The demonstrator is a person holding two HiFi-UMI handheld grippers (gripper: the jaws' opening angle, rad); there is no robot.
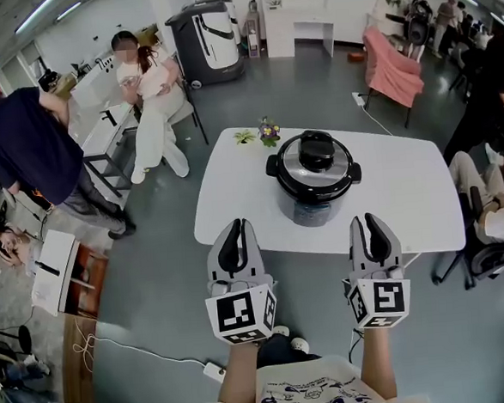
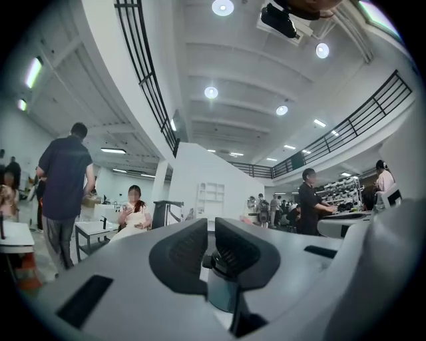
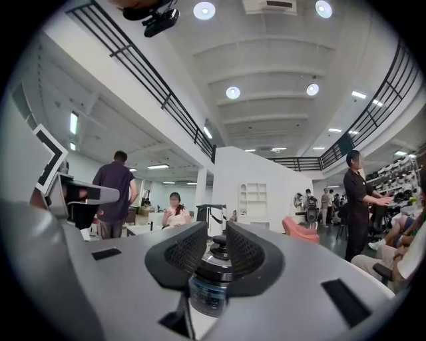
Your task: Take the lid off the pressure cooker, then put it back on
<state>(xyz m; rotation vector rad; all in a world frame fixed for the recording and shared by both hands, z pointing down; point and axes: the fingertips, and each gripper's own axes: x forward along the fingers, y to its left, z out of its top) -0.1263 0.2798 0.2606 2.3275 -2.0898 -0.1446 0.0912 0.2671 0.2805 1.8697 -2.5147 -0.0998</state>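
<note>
The pressure cooker (image 1: 316,192) stands near the middle of the white table (image 1: 235,206). Its steel lid (image 1: 306,168), with a black handle, sits on the pot. Both grippers hover level in front of the table's near edge, well short of the cooker. My left gripper (image 1: 239,227) is shut with nothing in it. My right gripper (image 1: 364,221) stands open by a narrow gap and holds nothing. In the left gripper view the cooker (image 2: 223,290) shows far off beyond the left gripper (image 2: 211,243). The right gripper view frames the cooker (image 3: 208,290) in the right gripper's (image 3: 216,243) slit.
A small pot of flowers (image 1: 269,132) stands at the table's far edge. A person sits on a chair (image 1: 484,202) close to the table's right end. Other people stand and sit at the back left. A pink armchair (image 1: 392,70) is behind. A power strip (image 1: 214,371) lies on the floor.
</note>
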